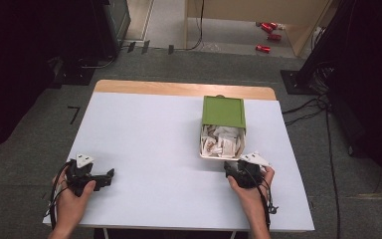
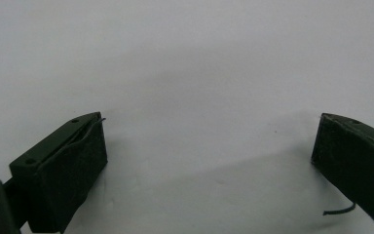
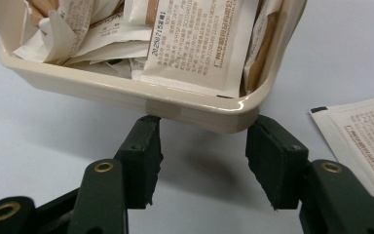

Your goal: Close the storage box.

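A cream plastic tray (image 1: pixel 202 149) packed with white printed paper sachets (image 1: pixel 222 141) is being seen on the white desk (image 1: pixel 144 134), toward the far right corner, with a green flat lid (image 1: pixel 223 111) partly covering its far end. In the right gripper view, the tray's glossy near rim (image 3: pixel 126 92) is being shown just above the jaw tips. The right gripper (image 3: pixel 203 156) is being held at the tray's near right corner, close to the desk's right edge; its jaws are standing about half apart, and nothing is being gripped between them. Whether the tips are touching the rim cannot be told. A single loose white sachet (image 3: pixel 358 139) is lying flat on the desk, just beside the tray and apart from it. The left gripper (image 2: pixel 209 161) is being held near the desk's near left corner, well apart from the tray; its jaws are spread wide over bare desk surface, with nothing between them.
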### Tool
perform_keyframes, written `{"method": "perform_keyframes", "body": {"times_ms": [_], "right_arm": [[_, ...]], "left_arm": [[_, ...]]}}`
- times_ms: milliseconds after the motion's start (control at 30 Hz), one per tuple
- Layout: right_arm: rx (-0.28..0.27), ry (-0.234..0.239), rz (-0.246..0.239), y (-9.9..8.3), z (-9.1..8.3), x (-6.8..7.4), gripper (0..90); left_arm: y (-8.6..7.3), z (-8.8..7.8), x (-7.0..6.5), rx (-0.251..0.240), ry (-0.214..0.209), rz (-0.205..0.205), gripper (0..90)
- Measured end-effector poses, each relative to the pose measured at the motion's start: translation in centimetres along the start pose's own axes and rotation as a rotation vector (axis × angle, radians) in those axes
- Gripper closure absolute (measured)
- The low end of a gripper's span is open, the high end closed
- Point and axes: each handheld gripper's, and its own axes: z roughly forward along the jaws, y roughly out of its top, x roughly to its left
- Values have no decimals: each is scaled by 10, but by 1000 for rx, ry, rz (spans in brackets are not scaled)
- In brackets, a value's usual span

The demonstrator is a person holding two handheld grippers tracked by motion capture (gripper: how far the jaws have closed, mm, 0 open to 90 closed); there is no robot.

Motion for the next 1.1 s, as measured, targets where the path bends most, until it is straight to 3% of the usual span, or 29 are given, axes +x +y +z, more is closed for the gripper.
{"method": "perform_keyframes", "body": {"times_ms": [133, 367, 767, 1100], "right_arm": [[0, -29, 5, 2, 3, 4, 494], [-1, -37, 44, 8, 12, 2, 507], [43, -69, 37, 18, 28, 2, 441], [48, -80, 72, 29, 39, 0, 425]], "left_arm": [[0, 0, 0, 1, 0, 0, 0], [0, 0, 0, -1, 2, 1, 0], [0, 0, 0, -2, 3, 1, 0], [0, 0, 0, -2, 3, 1, 0]]}}
